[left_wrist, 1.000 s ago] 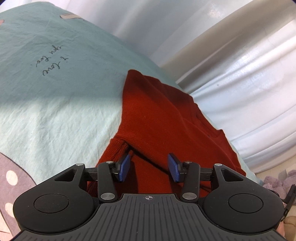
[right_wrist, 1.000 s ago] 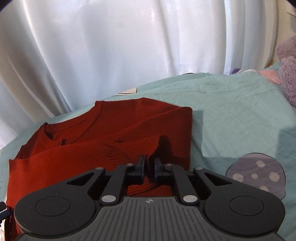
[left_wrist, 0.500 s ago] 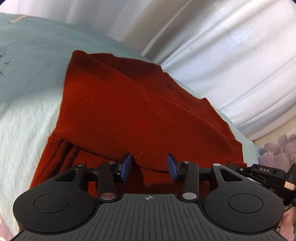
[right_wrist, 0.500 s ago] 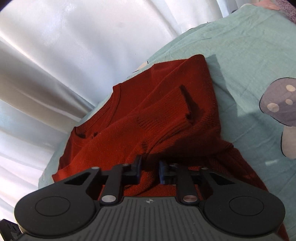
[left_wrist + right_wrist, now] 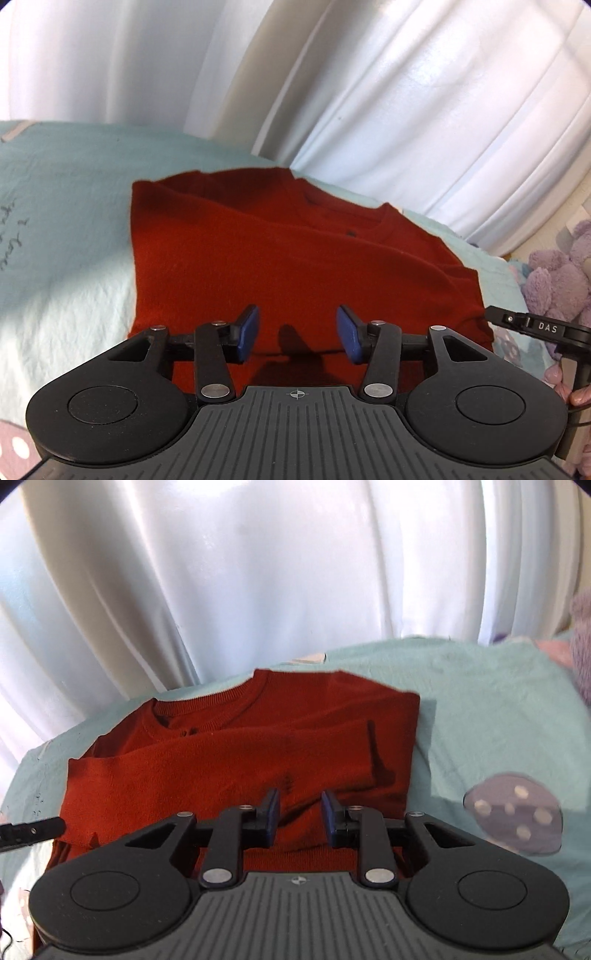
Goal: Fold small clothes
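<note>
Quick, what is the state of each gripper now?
Left gripper: jaws opening, nothing held, over the red sweater.
Right gripper: jaws opening, nothing held.

Both views are lit brightly by daylight that is diffused through the white curtain [image 5: 424,110] at the back, where glare is seen on the folds and detail is washed out. A sunlit patch is laid across the pale green bedsheet [image 5: 55,295] at the left of the left wrist view, with shade beyond it. A dark shadow is cast on the red sweater [image 5: 295,266] just ahead of the left hand-held gripper [image 5: 295,330], and a narrow shadow is thrown beside the sweater's right edge in the right wrist view. Straight lines are bowed by fisheye distortion, and corners are darkened. The mushroom print [image 5: 513,814] is smeared by motion blur.
</note>
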Demonstrator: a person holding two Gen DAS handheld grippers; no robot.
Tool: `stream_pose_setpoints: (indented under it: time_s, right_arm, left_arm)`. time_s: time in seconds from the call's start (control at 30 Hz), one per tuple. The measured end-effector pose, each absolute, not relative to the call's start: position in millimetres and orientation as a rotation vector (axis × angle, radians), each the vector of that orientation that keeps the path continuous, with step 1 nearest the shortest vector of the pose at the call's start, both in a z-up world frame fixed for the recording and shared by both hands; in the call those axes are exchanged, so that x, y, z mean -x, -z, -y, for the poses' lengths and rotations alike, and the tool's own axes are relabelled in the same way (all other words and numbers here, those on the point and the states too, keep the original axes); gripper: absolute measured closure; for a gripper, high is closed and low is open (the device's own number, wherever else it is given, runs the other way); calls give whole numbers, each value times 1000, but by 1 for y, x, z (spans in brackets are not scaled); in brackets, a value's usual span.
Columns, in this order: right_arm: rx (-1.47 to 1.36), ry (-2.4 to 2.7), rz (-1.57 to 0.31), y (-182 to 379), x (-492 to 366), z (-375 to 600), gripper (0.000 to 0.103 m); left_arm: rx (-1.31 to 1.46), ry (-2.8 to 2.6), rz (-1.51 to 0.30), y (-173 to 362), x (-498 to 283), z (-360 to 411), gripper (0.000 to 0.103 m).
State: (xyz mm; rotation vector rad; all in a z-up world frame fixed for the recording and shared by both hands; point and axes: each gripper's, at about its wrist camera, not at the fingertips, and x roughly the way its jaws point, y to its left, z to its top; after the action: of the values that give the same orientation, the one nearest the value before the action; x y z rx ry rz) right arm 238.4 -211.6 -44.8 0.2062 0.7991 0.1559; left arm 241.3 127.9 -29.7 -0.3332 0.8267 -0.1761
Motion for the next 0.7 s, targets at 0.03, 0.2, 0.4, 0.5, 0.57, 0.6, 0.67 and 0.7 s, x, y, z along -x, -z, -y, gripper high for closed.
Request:
stream_pose_setpoints:
  time_s: [0.03,0.2,0.4,0.5,0.57,0.6,0.67,0.7]
  right_arm:
    - [-170,-167,-777,44,-244,204,78]
    - [42,-245,-809,71,-293,151,96]
    - [37,-107,-788,89,-323,158,103]
    - [86,-125,-814,83,-319,154,103]
    - [44,-217,-819,72,-296,156,103]
    - [32,-248,-824,70,-283,158,103]
    - [60,-254,-876,76,-263,157,103]
    - [66,-253,-855,81,-255,159,103]
  left_arm:
    - [314,159,-816,30,-248,-125,49]
    - [213,107,-878,56,-289,-97,54]
    - [76,22,-816,74,-308,-77,52]
    - [77,10,-826,70,-305,-74,55]
    - [131,71,-850,62,-290,-75,54]
    - [158,99,-855,59,-280,-76,53]
    - [171,141,-866,58,-264,-76,48]
    - [154,147,-880,63,-260,-74,46]
